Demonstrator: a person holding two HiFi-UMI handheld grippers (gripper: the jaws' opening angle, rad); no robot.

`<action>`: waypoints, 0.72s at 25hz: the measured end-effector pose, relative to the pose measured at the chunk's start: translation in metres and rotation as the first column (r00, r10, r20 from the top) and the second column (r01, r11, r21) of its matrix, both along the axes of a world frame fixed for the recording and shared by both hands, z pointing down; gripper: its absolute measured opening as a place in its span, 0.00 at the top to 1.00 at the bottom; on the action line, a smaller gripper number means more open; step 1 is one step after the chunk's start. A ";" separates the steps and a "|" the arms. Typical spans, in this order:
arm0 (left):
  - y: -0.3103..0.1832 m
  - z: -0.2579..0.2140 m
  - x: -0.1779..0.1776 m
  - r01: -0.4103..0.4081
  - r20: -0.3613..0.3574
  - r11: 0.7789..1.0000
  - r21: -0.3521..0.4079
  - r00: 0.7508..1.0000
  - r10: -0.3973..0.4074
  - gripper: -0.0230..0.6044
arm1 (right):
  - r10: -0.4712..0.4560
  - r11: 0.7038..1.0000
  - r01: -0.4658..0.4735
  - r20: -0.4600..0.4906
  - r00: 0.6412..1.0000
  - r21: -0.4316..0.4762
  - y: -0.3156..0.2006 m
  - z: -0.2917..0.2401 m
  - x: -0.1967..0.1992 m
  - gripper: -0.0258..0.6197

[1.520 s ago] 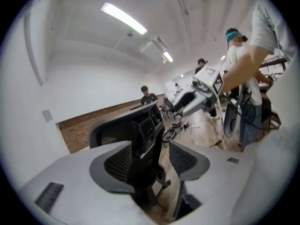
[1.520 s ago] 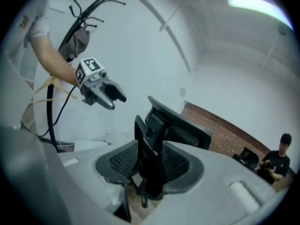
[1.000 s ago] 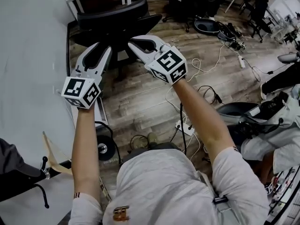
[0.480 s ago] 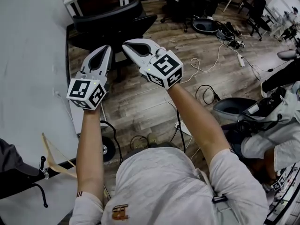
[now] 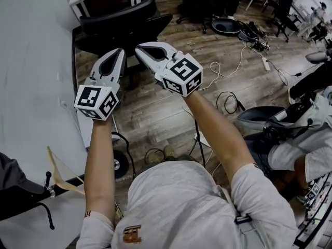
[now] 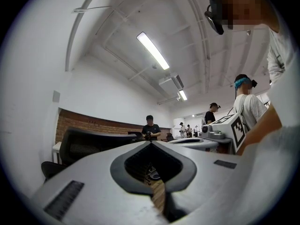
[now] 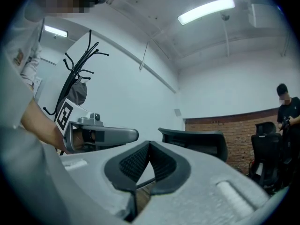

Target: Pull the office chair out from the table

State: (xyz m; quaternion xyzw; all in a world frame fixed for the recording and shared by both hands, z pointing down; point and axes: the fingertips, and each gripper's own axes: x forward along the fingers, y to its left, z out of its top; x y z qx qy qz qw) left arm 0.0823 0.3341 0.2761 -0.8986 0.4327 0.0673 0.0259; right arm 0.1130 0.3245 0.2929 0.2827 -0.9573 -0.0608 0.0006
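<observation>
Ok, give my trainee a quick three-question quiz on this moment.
1. True or false: the left gripper is gripping the office chair.
2. The right gripper is: A open, B shut and empty, C shut on a cable.
3. Fill in: loose ____ lie across the wooden floor.
Key: 1 false, it is shut on nothing; 2 B; 3 cables.

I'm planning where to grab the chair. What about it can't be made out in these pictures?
- Base and wheels of the office chair: head view, hidden under its own seat.
- Its near edge: head view, partly covered by the left gripper and right gripper.
- Its lower half: both gripper views, blocked by each gripper's own body.
</observation>
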 end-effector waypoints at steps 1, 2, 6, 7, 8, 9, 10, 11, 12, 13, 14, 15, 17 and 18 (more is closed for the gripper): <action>0.000 -0.001 0.000 -0.001 0.001 1.000 0.000 1.000 0.001 0.96 | -0.002 1.000 0.002 0.000 1.000 0.000 0.001 -0.001 0.000 0.96; 0.001 -0.002 0.001 -0.002 0.002 1.000 0.000 1.000 0.002 0.96 | -0.004 1.000 0.004 0.001 1.000 0.002 0.002 -0.002 -0.001 0.96; 0.001 -0.002 0.002 -0.009 0.004 1.000 0.002 1.000 0.009 0.96 | -0.015 1.000 0.015 0.004 1.000 0.006 0.005 -0.003 -0.004 0.96; 0.001 -0.001 0.001 -0.009 0.004 1.000 0.003 1.000 0.009 0.96 | -0.017 1.000 0.017 0.003 1.000 0.006 0.006 -0.002 -0.005 0.96; 0.002 0.000 0.001 -0.009 0.004 1.000 0.003 1.000 0.009 0.96 | -0.019 1.000 0.019 0.002 1.000 0.007 0.007 -0.001 -0.006 0.96; 0.002 0.001 0.001 -0.009 0.004 1.000 0.004 1.000 0.009 0.96 | -0.019 1.000 0.019 0.001 1.000 0.007 0.008 0.000 -0.006 0.96; 0.003 0.002 0.001 -0.011 0.004 1.000 0.004 1.000 0.010 0.96 | -0.019 1.000 0.019 0.001 1.000 0.007 0.008 0.001 -0.006 0.96; 0.003 0.002 0.001 -0.011 0.004 1.000 0.003 1.000 0.011 0.96 | -0.018 1.000 0.018 0.000 1.000 0.007 0.009 0.001 -0.006 0.96; 0.003 0.003 0.000 -0.012 0.005 1.000 0.001 1.000 0.012 0.96 | -0.017 1.000 0.017 0.000 1.000 0.006 0.009 0.001 -0.006 0.96; 0.003 0.003 -0.001 -0.012 0.004 1.000 0.000 1.000 0.012 0.96 | -0.019 1.000 0.019 -0.001 1.000 0.004 0.008 0.001 -0.007 0.96; 0.003 0.003 -0.001 -0.012 0.004 1.000 -0.002 1.000 0.012 0.96 | -0.020 1.000 0.020 -0.002 1.000 0.001 0.008 0.001 -0.007 0.96; 0.002 0.003 -0.002 -0.013 0.005 1.000 -0.004 1.000 0.013 0.96 | -0.022 1.000 0.022 -0.004 1.000 -0.002 0.007 0.002 -0.007 0.96; 0.001 0.004 -0.001 -0.015 0.009 1.000 -0.008 1.000 0.016 0.96 | -0.025 1.000 0.025 -0.005 1.000 -0.005 0.006 0.002 -0.007 0.96; 0.001 0.005 0.000 -0.017 0.011 1.000 -0.009 1.000 0.017 0.96 | -0.026 1.000 0.026 -0.006 1.000 -0.006 0.006 0.003 -0.007 0.96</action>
